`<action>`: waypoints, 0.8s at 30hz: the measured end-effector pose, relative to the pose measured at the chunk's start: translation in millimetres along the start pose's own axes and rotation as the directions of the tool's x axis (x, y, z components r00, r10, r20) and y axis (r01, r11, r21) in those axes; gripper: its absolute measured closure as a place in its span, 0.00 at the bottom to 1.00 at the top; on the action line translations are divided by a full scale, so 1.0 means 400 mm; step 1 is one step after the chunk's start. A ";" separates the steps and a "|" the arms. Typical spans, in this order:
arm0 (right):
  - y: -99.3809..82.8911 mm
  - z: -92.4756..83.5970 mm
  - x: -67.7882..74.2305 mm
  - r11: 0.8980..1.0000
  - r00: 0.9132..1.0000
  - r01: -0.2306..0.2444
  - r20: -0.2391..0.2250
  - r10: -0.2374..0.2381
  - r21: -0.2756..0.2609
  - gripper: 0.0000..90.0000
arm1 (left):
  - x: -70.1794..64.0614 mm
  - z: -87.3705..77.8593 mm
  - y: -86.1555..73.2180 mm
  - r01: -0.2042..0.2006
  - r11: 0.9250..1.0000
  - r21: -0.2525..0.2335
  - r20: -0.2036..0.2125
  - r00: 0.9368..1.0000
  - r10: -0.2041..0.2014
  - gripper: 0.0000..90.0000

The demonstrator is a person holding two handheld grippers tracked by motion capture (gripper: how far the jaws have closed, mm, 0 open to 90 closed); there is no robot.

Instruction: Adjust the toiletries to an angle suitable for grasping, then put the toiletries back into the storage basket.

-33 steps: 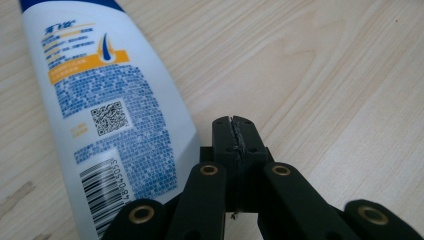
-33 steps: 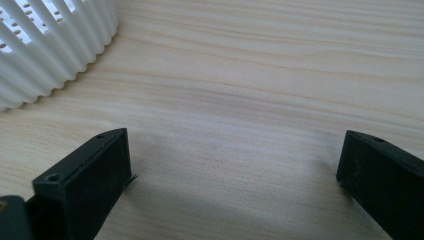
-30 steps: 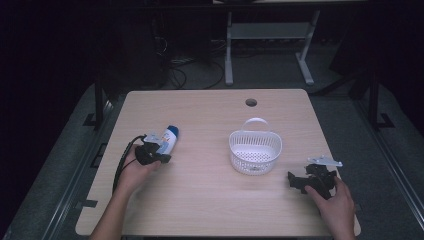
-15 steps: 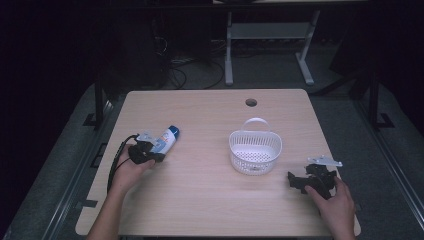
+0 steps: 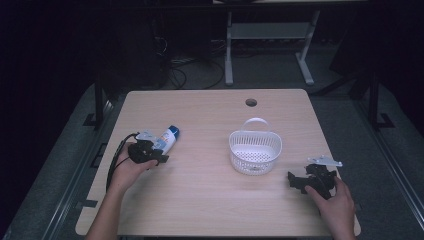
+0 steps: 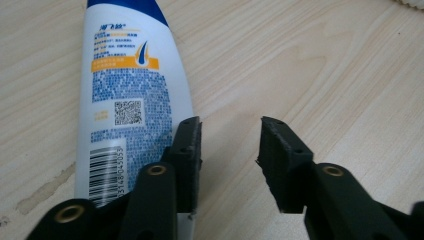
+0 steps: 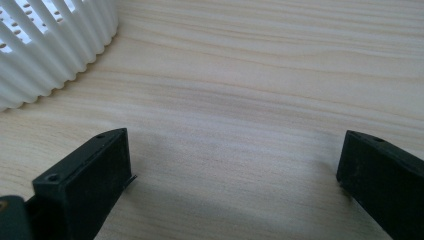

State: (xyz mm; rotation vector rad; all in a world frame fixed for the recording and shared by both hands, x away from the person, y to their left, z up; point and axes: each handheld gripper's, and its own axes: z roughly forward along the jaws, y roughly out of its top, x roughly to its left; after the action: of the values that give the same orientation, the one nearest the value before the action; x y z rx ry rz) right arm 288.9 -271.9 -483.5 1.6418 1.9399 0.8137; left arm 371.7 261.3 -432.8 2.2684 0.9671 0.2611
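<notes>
Table [image 5: 200, 210]: light wood top, round hole [image 5: 251, 102] near far edge. Basket [image 5: 255, 150]: white, slatted, handled, right of centre. Floor behind: cables [image 5: 185, 65], white frame [image 5: 270, 35].

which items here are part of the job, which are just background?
In play:
- shampoo bottle, lying beside the open left gripper, not between its jaws
- white basket

Just there:
- table cable hole
- desk frame behind

Glossy plastic bottle [image 6: 132, 95]; matt wood-grain table [image 5: 210, 210]; ribbed white plastic basket [image 5: 255, 150].
</notes>
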 end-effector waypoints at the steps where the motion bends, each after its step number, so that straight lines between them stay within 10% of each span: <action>1: 0.000 0.000 0.000 1.000 1.000 0.000 0.000 0.000 0.000 0.01 | -0.002 0.001 0.002 0.005 1.000 0.002 0.007 1.000 -0.005 0.63; 24: 0.000 0.000 -0.001 1.000 1.000 0.002 -0.002 -0.002 0.000 0.00 | 0.029 -0.019 0.049 0.024 0.999 -0.030 -0.019 1.000 -0.025 0.37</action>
State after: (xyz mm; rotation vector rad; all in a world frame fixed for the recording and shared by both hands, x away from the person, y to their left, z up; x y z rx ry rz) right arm 289.1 -272.1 -483.5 1.6390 1.9430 0.8150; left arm 387.9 263.0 -415.1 2.2296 0.9939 0.2851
